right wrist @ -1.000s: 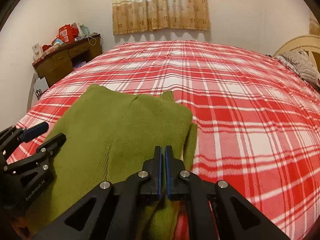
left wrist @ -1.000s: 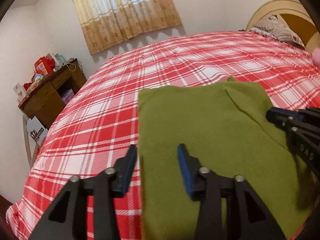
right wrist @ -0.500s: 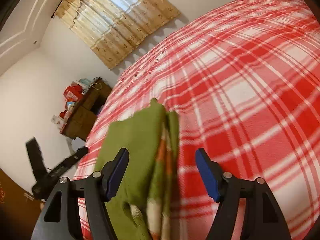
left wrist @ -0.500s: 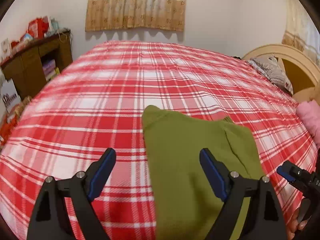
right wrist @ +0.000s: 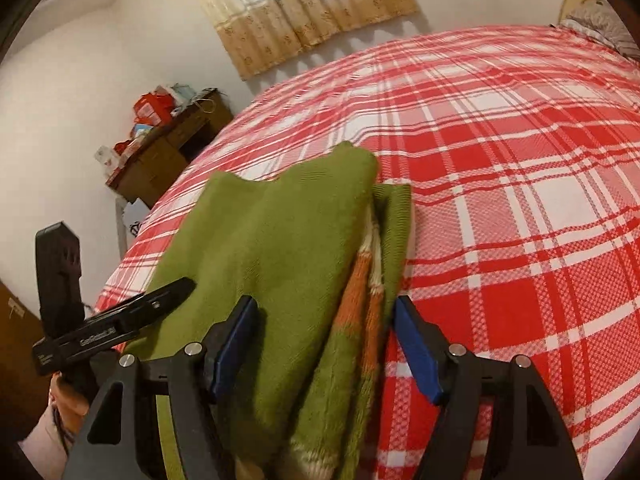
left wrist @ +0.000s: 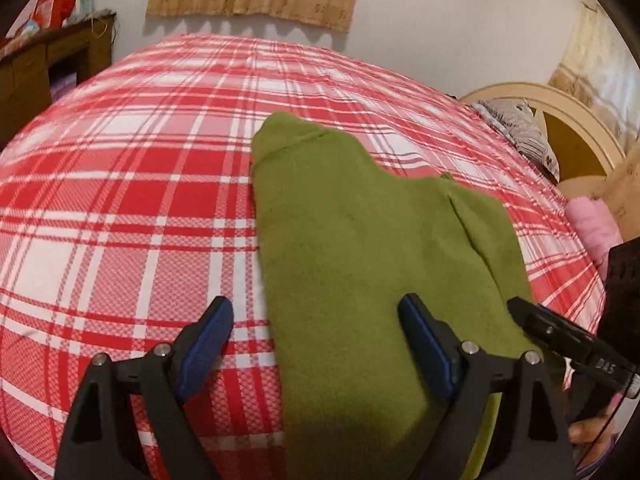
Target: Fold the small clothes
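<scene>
Since my right gripper (right wrist: 324,344) and left gripper (left wrist: 316,344) both just opened, the sweater (left wrist: 360,240) stretches lengthwise straight ahead, its side edges between their spread jaws.

We're in a home bedroom: a wide bed (left wrist: 120,208) under a red-and-white plaid sheet, a rounded cream headboard (left wrist: 560,108) with a pillow (left wrist: 520,128) against it, beige patterned curtains (right wrist: 304,4) on a white wall, and a cluttered wooden dresser (right wrist: 168,152) beside the bed.
</scene>
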Action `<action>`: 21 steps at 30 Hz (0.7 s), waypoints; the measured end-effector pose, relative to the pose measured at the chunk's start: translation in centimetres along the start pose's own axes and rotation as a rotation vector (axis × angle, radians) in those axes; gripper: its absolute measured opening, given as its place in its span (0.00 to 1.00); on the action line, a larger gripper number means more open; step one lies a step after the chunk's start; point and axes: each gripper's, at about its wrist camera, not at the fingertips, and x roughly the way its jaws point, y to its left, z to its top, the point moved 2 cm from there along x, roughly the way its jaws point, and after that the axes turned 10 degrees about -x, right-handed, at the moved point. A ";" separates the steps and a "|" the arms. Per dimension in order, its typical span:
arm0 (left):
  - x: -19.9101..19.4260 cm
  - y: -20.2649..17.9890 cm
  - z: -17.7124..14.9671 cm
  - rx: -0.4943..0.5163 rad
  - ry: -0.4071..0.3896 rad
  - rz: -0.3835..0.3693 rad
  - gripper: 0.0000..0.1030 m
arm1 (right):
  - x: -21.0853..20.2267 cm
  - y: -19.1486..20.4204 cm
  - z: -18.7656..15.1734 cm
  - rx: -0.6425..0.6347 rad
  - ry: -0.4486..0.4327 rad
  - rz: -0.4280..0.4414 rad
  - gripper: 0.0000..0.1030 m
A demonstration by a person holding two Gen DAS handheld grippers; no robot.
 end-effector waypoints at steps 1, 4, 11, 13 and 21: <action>0.0 0.3 0.1 -0.006 0.005 -0.008 0.86 | 0.0 0.1 0.0 -0.007 -0.003 0.001 0.68; 0.2 0.6 0.3 -0.028 0.017 -0.029 0.86 | 0.5 -0.1 0.1 -0.001 0.010 0.004 0.68; 0.3 0.6 0.5 0.021 0.013 -0.051 0.64 | 1.0 1.0 0.5 -0.060 0.021 -0.019 0.44; -0.1 -0.2 0.3 0.053 -0.003 -0.035 0.56 | 0.7 2.1 0.4 -0.109 0.015 -0.055 0.36; -2.4 -2.5 -0.6 0.144 0.008 0.074 0.36 | -1.7 1.7 -0.1 0.077 0.010 0.022 0.29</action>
